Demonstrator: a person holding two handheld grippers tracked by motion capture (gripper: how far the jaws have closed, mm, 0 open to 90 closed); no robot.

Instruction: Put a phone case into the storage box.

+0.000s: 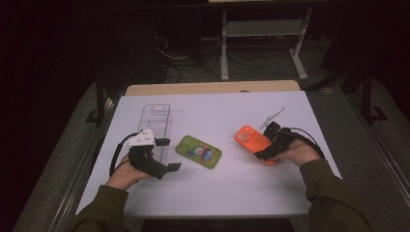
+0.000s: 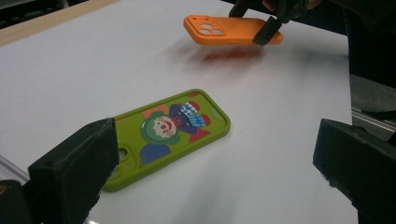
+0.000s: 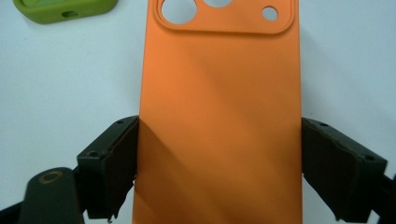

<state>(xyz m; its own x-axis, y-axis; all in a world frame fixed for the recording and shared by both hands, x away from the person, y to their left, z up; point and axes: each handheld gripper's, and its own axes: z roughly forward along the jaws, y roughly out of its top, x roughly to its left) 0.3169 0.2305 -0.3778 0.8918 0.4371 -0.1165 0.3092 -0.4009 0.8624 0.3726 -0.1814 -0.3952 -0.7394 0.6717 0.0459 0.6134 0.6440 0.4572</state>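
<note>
the right gripper (image 1: 269, 145) clamps the orange phone case (image 1: 251, 138) by its long edges and holds it above the white table (image 1: 232, 188), at the right. the left gripper (image 1: 167, 153) stands open, near the green clown phone case (image 1: 198, 151) lying in the middle.

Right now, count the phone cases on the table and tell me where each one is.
2. The orange phone case is clamped across its width in the right gripper, lifted just off the table. The green phone case lies flat mid-table, ahead of the open left gripper.
</note>
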